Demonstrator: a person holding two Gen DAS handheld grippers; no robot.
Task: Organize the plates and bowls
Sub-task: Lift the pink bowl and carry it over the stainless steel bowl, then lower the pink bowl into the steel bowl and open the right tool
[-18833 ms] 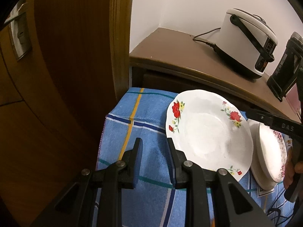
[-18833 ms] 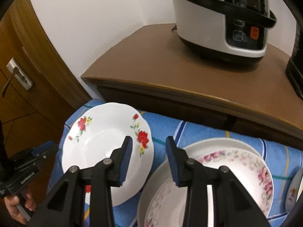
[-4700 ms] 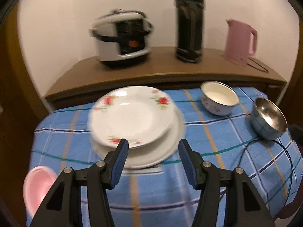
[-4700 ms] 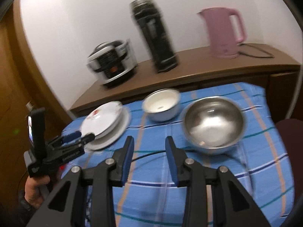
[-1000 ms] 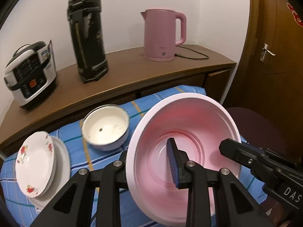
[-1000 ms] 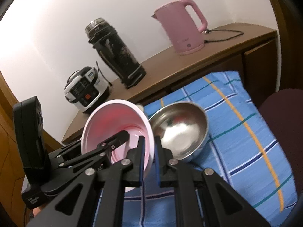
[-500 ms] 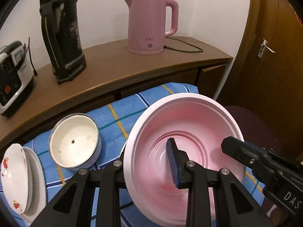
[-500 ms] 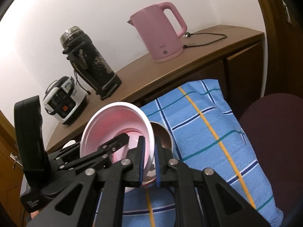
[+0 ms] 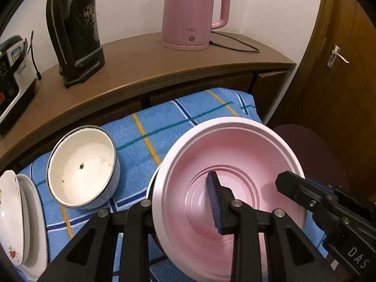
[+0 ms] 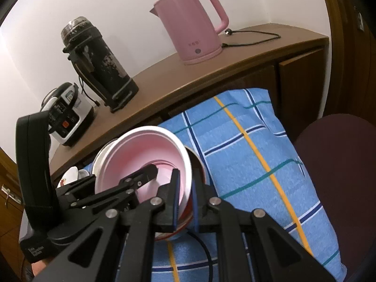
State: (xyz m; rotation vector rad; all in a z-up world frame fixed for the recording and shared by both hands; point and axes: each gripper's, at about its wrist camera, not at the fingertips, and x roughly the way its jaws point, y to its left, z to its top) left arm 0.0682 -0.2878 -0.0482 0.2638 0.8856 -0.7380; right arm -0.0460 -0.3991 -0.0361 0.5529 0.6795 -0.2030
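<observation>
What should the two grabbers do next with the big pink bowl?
Probably lower it a little more. Both grippers, left and right, pinch the pink bowl by its rim, and it seems to sit just above the metal bowl, not yet nested.

Over the last second the pink bowl [image 9: 235,188], clamped by the left gripper [image 9: 183,209] and right gripper [image 10: 185,199], travels rightward and down, now covering the steel bowl [image 10: 199,164]; earlier it lay alone at the cloth's left end
</observation>
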